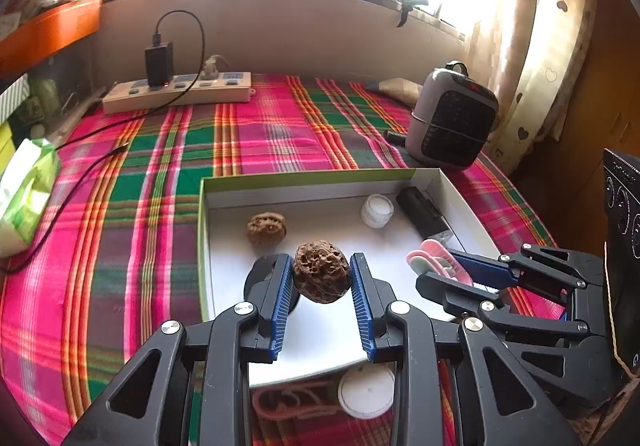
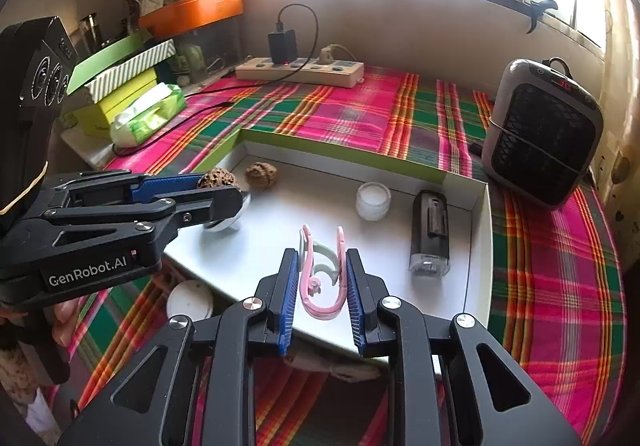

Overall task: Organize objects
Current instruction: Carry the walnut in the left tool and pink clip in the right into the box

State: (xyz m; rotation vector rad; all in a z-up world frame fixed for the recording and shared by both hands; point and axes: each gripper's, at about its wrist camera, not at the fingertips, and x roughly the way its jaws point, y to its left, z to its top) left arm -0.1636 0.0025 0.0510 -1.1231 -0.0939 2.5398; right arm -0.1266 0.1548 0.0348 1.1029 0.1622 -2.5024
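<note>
- At the bottom middle of the left wrist view, a dark brown walnut (image 1: pixel 321 272) is pinched between the blue pads of the left gripper (image 1: pixel 320 278). It is held by its two round sides, above the white floor of the box.
- The walnut looks hard, bumpy and light. It is probably not easily broken, but being round it could roll once it is let go.
- At the bottom middle of the right wrist view, a pink clip (image 2: pixel 322 276) with a grey part is squeezed between the pads of the right gripper (image 2: pixel 322 286). It is taken by its two long outer arms.
- The clip looks thin, light and bendy. It could likely be squashed or popped out if pressed too hard, so the long flat arms seem the best place to hold.
- Both held things are over the near part of the shallow box (image 2: pixel 482 214), which has white walls and a green outside.
- Farther in, a second, paler walnut (image 1: pixel 266 229) is seen on the box floor at the middle of the left view.
- A small white jar (image 2: pixel 373 201) and a black gadget (image 2: pixel 430 234) are set toward the right side of the box.
- Behind the box, the checked cloth (image 1: pixel 260 134), a power strip (image 1: pixel 180 90) at upper left and a small heater (image 1: pixel 452 118) at upper right are seen.
</note>
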